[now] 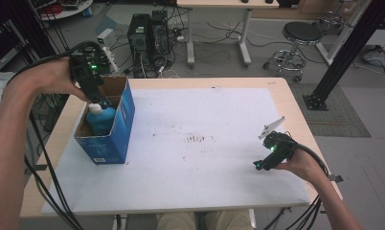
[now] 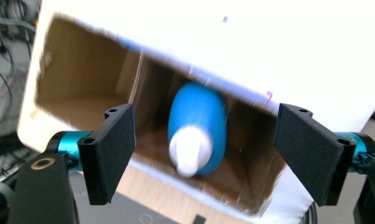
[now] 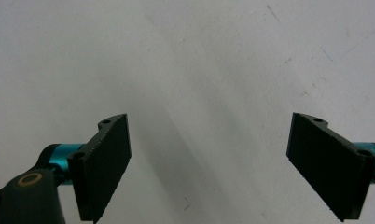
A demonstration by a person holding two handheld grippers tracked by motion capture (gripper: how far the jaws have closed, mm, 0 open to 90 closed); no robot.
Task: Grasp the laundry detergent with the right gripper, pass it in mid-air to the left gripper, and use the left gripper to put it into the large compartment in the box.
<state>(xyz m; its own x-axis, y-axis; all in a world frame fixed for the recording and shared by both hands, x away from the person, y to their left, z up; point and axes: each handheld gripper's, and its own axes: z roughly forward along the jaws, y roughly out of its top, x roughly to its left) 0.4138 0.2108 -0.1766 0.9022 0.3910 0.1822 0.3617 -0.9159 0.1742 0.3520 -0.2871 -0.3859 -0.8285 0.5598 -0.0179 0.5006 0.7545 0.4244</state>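
A blue cardboard box point(image 1: 113, 136) stands open-topped at the table's left side. Inside it sits a blue bottle point(image 1: 102, 122) with a white cap point(image 1: 95, 109), pointing up. My left gripper point(image 1: 97, 99) hangs over the box just above the cap, aimed down. In the left gripper view its jaws are spread wide, and the bottle point(image 2: 197, 126) lies beyond them inside the brown box interior point(image 2: 78, 74), untouched by either pad. My left gripper point(image 2: 204, 112) is open. My right gripper point(image 1: 258, 166) rests low near the table's right front, open point(image 3: 209, 121) over the bare white sheet point(image 3: 199, 56).
A white sheet point(image 1: 200, 120) covers the wooden table point(image 1: 296, 110), with faint brown smudges point(image 1: 196, 139) at its middle. Behind the table stand computer towers point(image 1: 147, 36), a second desk point(image 1: 219, 28) and a stool point(image 1: 300, 36). A black post point(image 1: 344, 52) rises at right. Cables hang at the left edge.
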